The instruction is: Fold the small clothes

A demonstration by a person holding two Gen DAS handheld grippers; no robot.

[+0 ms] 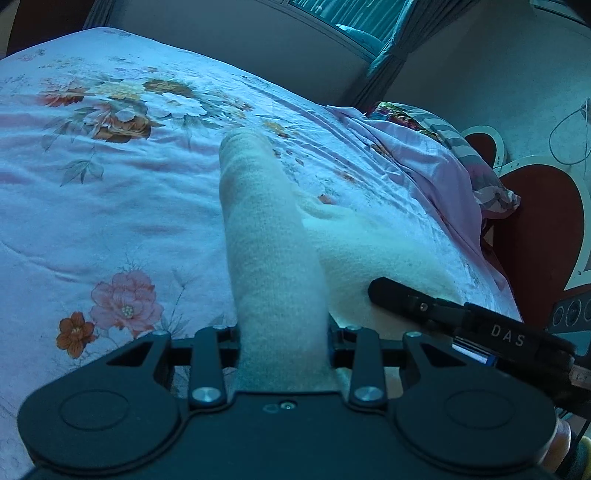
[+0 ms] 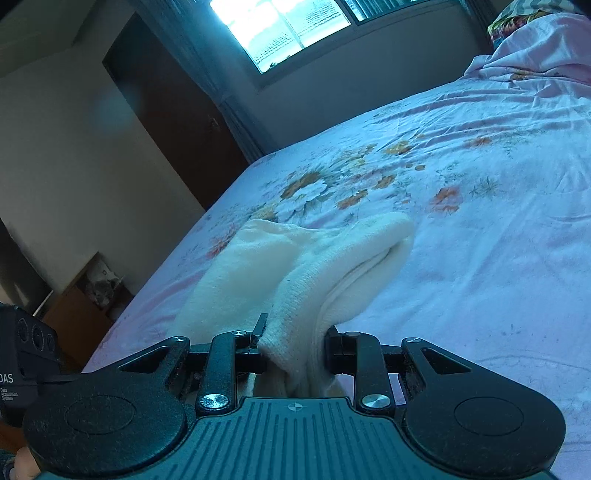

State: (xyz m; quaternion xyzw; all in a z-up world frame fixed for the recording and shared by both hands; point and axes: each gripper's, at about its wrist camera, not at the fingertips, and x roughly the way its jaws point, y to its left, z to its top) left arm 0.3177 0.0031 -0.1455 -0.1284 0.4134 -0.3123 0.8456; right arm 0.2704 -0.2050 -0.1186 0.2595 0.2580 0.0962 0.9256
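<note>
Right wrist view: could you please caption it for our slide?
Right gripper clamps a white sock above the floral bedsheet.

A bed [image 1: 110,206] with a pale pink, flower-printed sheet fills most of both views. In the right wrist view, a bright window [image 2: 284,26] sits at top centre, a dark door [image 2: 173,110] at upper left, a low wooden cabinet [image 2: 81,310] at lower left. In the left wrist view, teal curtains [image 1: 388,40] hang at upper right, with rumpled bedding [image 1: 436,147] below.
</note>
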